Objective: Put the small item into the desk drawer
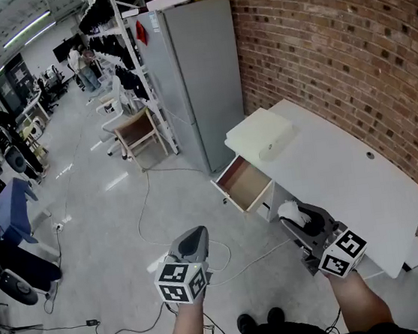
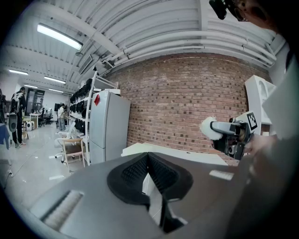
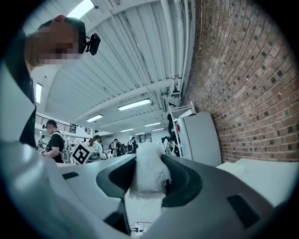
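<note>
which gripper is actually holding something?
The right gripper: a white fluffy item is clamped between its jaws. The left gripper is shut, with nothing between its jaws.

A grey refrigerator (image 1: 201,73) stands by the red brick wall (image 1: 328,27), a wooden chair (image 1: 138,133) on the glossy grey floor (image 1: 100,206) under strip lights (image 2: 58,36).

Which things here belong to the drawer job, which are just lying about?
Job: white fluffy item, clamped in right gripper; open desk drawer; white desk.
Lying about: cream box on desk; grey fridge; wooden chair; floor cables; left gripper, shut, empty.
</note>
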### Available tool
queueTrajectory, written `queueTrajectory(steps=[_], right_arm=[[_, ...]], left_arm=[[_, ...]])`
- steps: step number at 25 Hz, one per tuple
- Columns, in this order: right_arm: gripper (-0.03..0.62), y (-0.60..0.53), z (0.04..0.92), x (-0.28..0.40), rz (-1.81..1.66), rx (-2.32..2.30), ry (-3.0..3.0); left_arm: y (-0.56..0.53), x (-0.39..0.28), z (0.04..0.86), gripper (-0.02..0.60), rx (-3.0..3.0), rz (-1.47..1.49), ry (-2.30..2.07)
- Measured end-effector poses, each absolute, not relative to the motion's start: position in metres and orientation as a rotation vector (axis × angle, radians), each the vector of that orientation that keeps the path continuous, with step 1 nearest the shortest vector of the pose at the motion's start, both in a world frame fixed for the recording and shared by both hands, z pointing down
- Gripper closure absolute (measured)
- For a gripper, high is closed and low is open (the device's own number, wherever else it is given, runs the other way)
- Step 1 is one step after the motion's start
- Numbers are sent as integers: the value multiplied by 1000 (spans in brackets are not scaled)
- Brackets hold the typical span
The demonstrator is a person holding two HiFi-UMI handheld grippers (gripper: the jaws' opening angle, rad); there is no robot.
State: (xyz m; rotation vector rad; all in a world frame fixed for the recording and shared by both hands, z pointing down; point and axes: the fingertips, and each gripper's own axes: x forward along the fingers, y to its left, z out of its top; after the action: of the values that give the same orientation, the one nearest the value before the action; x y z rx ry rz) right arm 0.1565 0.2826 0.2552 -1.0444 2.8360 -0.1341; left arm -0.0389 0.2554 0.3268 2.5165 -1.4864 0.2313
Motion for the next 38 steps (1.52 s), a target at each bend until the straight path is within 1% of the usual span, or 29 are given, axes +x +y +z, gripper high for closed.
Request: queueTrajectory(steps=[10, 24, 32, 38], right_arm=[[434, 293, 249, 180, -107, -1042, 2826], [433, 330, 259, 214, -149, -901, 2821], [433, 297, 282, 210, -227, -921, 2818], [433, 247, 294, 181, -274, -937, 2838]], left_arm=[[264, -24, 324, 569, 2501, 233, -1515], [287, 21, 337, 571, 2489, 236, -1520], [254, 19, 352, 569, 2482, 239, -1490], [205, -6, 353, 569, 2505, 247, -1485]])
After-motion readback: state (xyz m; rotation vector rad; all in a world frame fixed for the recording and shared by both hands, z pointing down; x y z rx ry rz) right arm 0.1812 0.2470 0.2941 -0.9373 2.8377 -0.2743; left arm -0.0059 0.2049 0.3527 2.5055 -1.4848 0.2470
